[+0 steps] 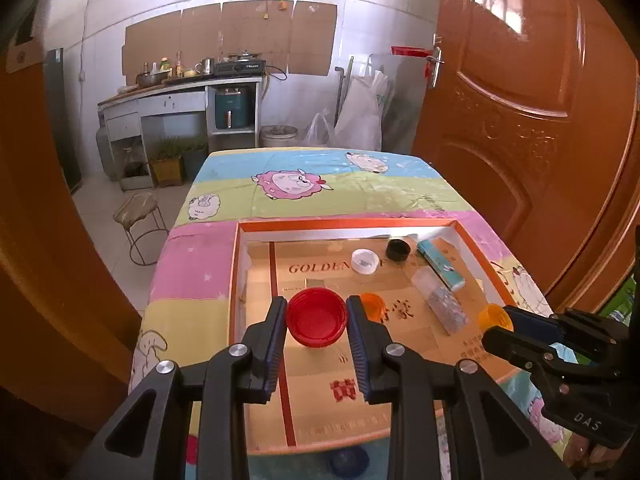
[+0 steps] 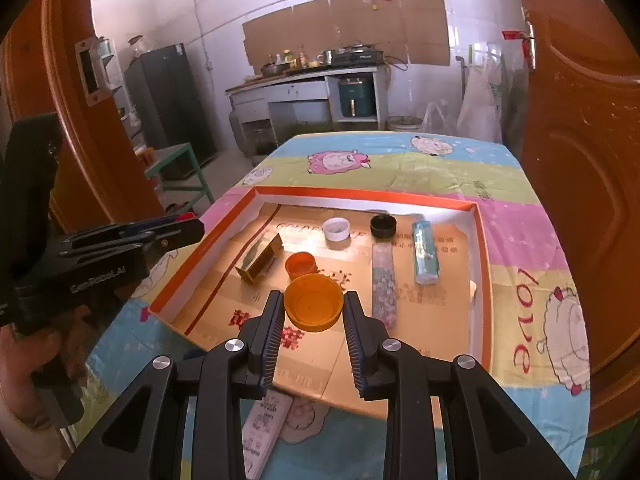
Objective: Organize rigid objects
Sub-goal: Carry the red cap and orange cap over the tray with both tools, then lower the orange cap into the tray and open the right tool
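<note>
The left gripper (image 1: 316,314) is closed only partly, and between its blue ribbed pads it holds a round red plastic cap (image 1: 316,317), hollow side up, above the shallow orange-rimmed cardboard box (image 1: 344,223). The right gripper (image 2: 314,307) is also closed only partly, on a round orange-yellow plastic cap (image 2: 314,301), hollow side up as well.

In the box lie a smaller orange cap (image 2: 301,264), just behind the orange-yellow one, a white cap (image 2: 336,228) and a black cap (image 2: 383,226) near the far wall, a clear tube with small pale pieces inside (image 2: 383,280), and beside it a light blue wrapped stick (image 2: 425,254) (what kind of thing it is, I cannot tell). A small gold folded card (image 2: 262,262) stands at the left. The box rests on a table with a colourful sheep-patterned cloth (image 2: 520,240).
</note>
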